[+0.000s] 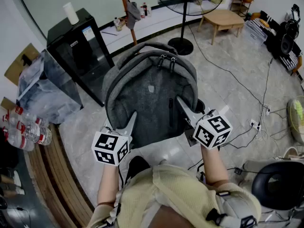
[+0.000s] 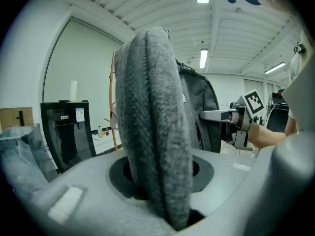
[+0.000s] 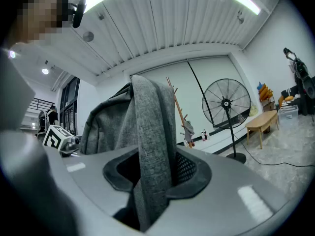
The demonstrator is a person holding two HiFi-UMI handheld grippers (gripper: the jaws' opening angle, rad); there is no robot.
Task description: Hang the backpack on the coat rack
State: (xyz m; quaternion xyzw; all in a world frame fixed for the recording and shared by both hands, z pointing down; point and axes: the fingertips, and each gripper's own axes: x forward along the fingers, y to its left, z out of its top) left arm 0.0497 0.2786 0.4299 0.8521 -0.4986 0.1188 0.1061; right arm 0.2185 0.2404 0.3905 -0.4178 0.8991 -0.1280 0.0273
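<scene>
- Two claws, both holding?
- Yes. Left claw (image 1: 132, 119) clamped hard on the grey backpack (image 1: 151, 87), lower left side; right claw (image 1: 184, 107) pinching fabric on the other side.
- Why both?
- Likely keeps it upright, top handle (image 1: 142, 46) free for a peg. Backpack's held up before the person (image 1: 166, 189); wooden coat rack (image 1: 128, 13) well apart, beyond it.

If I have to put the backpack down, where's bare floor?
Mostly bare tile lies beyond the backpack, between the fan base, the wooden table and the power strip. A narrower strip runs beside the black cabinet. Crowded: bags and bottles left, chair right.
</scene>
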